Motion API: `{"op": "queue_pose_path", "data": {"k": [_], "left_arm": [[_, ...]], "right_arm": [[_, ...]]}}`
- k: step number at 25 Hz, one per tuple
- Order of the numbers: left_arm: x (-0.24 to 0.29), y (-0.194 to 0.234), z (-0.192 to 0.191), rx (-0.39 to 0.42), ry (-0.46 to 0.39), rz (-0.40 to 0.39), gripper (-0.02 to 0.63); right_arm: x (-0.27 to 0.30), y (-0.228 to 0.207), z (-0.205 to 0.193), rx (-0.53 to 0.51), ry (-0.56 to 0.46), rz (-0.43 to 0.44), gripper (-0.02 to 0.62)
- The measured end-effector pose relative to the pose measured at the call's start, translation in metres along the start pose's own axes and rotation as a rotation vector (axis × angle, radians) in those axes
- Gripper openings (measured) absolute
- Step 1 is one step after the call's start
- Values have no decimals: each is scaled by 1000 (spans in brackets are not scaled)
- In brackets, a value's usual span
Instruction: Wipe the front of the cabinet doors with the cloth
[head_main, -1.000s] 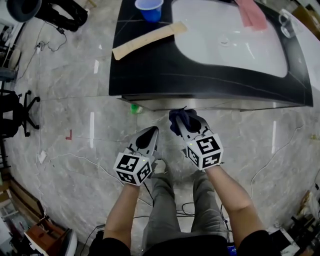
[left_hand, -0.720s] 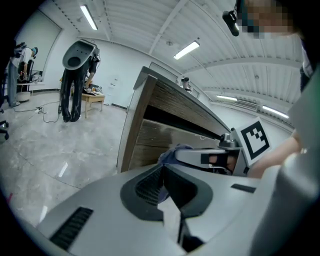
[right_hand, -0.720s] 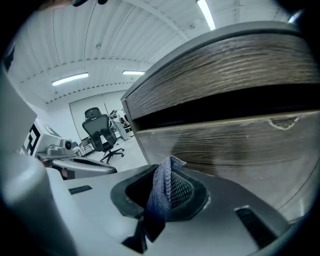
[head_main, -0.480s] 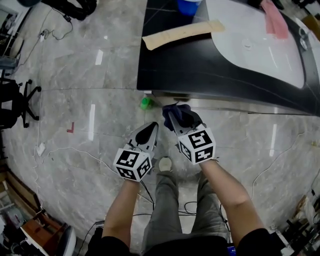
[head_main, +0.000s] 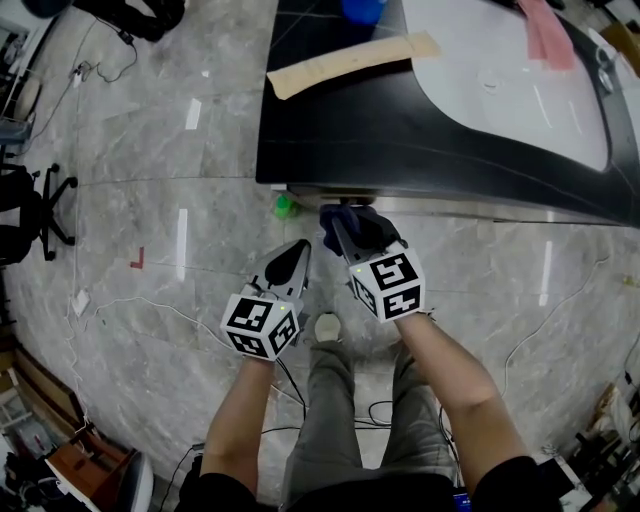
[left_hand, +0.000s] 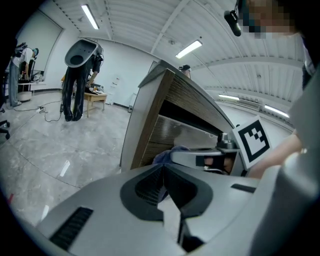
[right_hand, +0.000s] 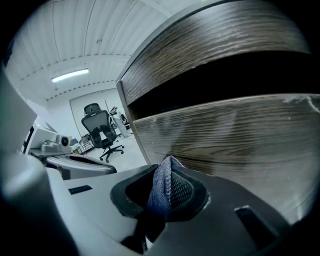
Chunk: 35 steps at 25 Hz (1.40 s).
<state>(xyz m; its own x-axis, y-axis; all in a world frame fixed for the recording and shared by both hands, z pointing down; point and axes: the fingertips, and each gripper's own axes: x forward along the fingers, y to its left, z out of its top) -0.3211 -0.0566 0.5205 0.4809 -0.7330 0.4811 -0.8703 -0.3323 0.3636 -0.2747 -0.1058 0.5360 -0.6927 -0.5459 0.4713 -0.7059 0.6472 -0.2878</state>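
Two tools. The right tool (head_main: 343, 224) pinches the one dark blue cloth (right_hand: 161, 186) just beside the wood-grain cabinet door (right_hand: 225, 135). The left tool (head_main: 297, 256), at its 8 o'clock, has its jaws together, empty. On the black worktop (head_main: 330, 130), toward 12 o'clock, are one blue cup (head_main: 362, 8), one beige strip (head_main: 350, 62) and one pink rag (head_main: 545, 30).

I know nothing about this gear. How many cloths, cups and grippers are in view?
Cloths: 2, a blue cloth in the right gripper and a pink cloth on the counter
Cups: 1, a blue cup
Grippers: 2, counting the left gripper
Total: 5
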Motion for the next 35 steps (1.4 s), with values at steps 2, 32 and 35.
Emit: {"op": "queue_pose_path", "data": {"k": [2, 32, 35], "left_arm": [[8, -10, -1, 5, 6, -10, 8], [127, -199, -37, 53, 99, -183, 8], [118, -189, -36, 48, 94, -173, 8]], "right_arm": [[-11, -13, -3, 9, -3, -18, 51], [-178, -196, -47, 79, -11, -197, 52], [-169, -175, -51, 78, -4, -167, 51]]}}
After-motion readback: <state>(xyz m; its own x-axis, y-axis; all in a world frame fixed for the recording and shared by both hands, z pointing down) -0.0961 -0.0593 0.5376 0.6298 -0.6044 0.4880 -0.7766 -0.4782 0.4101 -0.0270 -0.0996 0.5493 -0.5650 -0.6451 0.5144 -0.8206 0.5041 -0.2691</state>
